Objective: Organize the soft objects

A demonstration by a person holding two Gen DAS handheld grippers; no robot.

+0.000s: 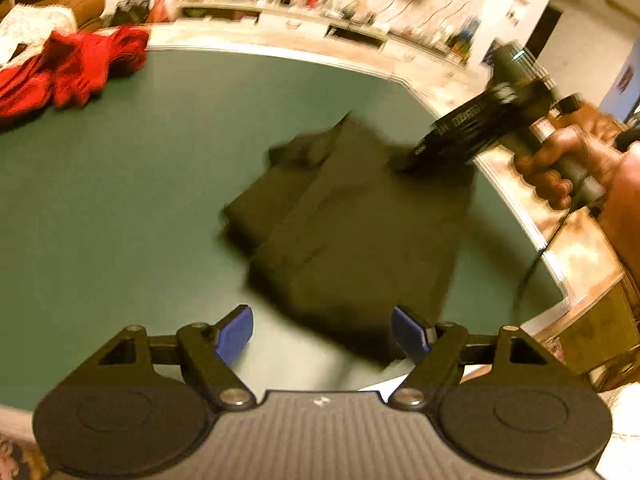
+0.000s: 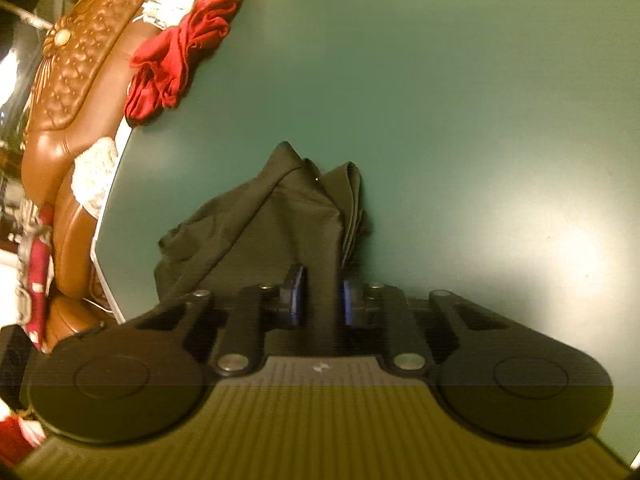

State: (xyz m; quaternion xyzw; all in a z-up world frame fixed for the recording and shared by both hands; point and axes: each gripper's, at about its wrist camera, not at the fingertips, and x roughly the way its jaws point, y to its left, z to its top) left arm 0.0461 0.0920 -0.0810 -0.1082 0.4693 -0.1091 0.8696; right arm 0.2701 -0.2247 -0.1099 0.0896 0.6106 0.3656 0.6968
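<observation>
The dark garment (image 1: 352, 216) lies mostly folded on the bench (image 1: 120, 200), right gripper (image 2: 320, 300) fingers pinching its edge, left gripper (image 1: 322, 334) fingers wide and empty, and the red cloth (image 1: 68, 72) looks untouched.

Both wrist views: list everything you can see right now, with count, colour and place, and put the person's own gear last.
Dark cloth: one, dark olive-black, roughly folded, mid-table; one edge pinched in the right gripper.
Red cloth: one, red, crumpled at the table's far edge.
White cloth: one, white and lacy, beside the red cloth, draped on the chair.
Chair: one, brown quilted leather, against the table edge.
Table: one, green top with a pale rim.
Shelf clutter: blurred, cannot count.
Hand: one, gripping the right gripper's handle.
Left gripper: blue pads, open, above the dark cloth's near edge.
Right gripper: blue pads, shut on the dark cloth.
</observation>
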